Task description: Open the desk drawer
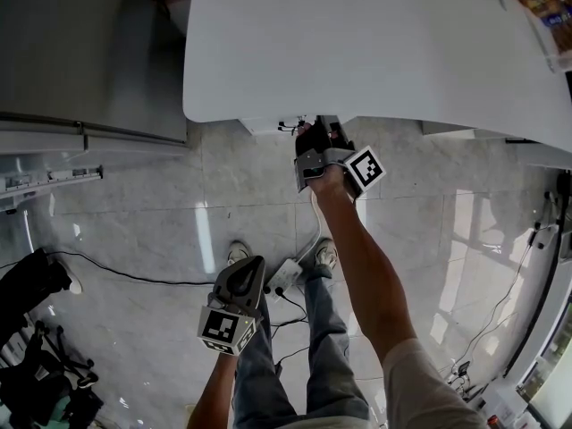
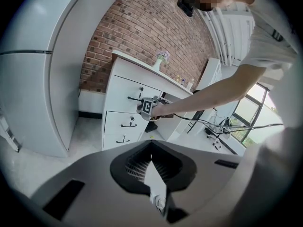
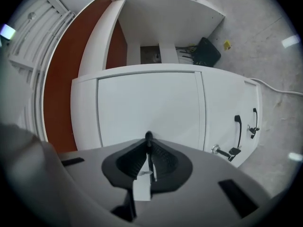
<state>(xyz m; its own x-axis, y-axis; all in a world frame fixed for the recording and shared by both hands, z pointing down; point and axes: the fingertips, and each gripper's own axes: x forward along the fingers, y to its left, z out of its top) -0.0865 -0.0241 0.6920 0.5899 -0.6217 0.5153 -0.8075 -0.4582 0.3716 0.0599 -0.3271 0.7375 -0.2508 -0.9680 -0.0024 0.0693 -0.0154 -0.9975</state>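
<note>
Where the white desk (image 2: pixel 124 85) meets the brick wall (image 2: pixel 142 27), we find the right gripper (image 3: pixel 148 148) clenched on the drawer handle (image 2: pixel 134 99). The left gripper (image 2: pixel 151 150) is closed, empty, over grey tiles (image 1: pixel 179 231).

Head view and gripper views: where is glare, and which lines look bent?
Head view: window light glares in pale streaks on the floor; desk top evenly lit. Left gripper view: fisheye bends the brick wall. Right gripper view: same bending on the drawer front.

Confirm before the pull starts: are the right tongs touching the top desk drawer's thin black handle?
Touching. The right gripper view shows the right tongs closed on the thin black handle.
</note>
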